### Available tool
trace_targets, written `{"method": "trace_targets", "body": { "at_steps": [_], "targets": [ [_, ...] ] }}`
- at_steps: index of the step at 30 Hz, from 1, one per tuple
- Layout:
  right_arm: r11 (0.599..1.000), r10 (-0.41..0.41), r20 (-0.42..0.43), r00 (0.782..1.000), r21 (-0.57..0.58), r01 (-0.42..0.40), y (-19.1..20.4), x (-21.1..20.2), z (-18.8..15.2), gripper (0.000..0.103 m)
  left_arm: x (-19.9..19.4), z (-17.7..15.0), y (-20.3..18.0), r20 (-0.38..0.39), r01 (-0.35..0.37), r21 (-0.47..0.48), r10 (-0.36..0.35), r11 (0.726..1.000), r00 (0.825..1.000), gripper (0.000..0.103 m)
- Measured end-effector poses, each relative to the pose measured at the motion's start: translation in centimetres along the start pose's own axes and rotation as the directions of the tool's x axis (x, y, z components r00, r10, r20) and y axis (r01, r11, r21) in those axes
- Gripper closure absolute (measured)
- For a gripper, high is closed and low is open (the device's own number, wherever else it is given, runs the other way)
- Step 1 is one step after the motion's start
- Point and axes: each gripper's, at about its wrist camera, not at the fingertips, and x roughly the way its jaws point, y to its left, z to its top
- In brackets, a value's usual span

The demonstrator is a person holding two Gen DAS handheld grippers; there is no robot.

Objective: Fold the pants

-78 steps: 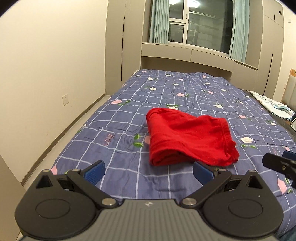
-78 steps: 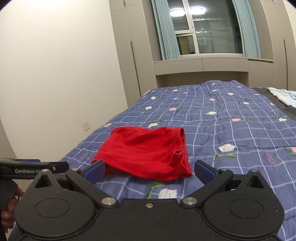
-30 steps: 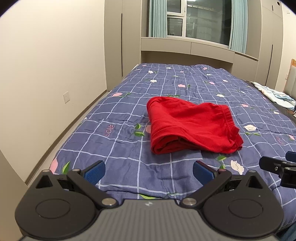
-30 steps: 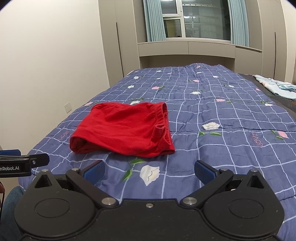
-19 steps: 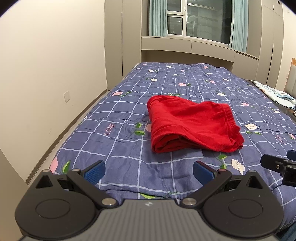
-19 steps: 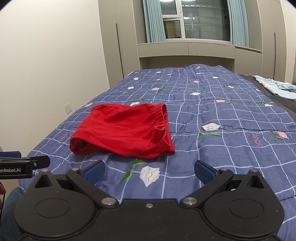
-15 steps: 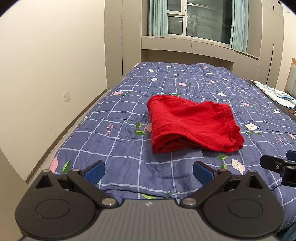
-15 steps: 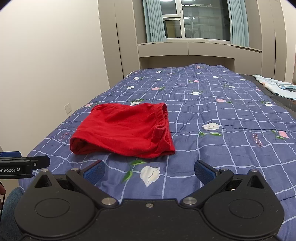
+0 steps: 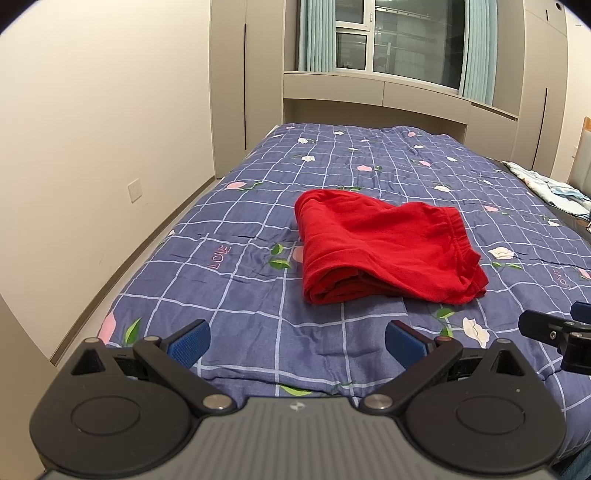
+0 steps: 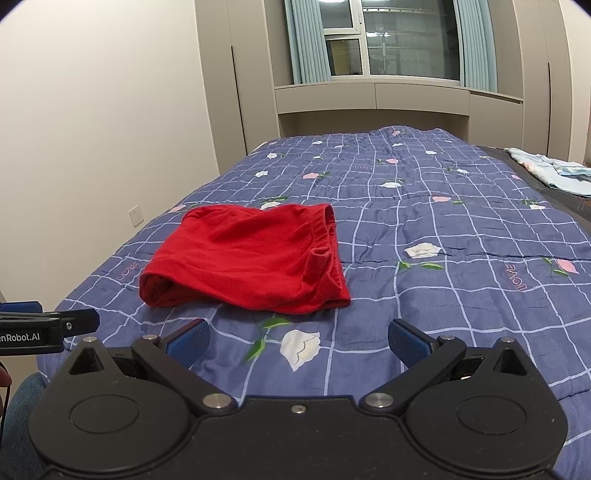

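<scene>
Bedroom, artificial light. Bed (image 9: 388,170) fills most of the floor, blue checked quilt (image 10: 443,206) with flower print (some "LOVE" lettering). Plain cream wall (image 9: 92,129) on the left with one socket (image 9: 135,190). Beige built-in cupboards (image 10: 236,92) frame the far window (image 10: 399,40); teal curtains (image 9: 317,35), dark outside.

The black left gripper with blue-padded fingers (image 9: 297,339) and the matching black right gripper (image 10: 299,339) hover side by side, jaws spread wide, holding nothing.

Both tongs (image 9: 297,341) farther back.
</scene>
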Motion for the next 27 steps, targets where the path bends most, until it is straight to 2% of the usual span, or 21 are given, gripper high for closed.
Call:
{"method": "trace_targets", "body": {
  "at_steps": [27],
  "targets": [
    [1.0,0.003,-0.018,1.0,0.013,-0.003,-0.2,0.48,-0.36,0.001,0.19,-0.08,0.19,-0.008,-0.006,-0.013,0.006,1.0,1.0,0.0]
  ]
}}
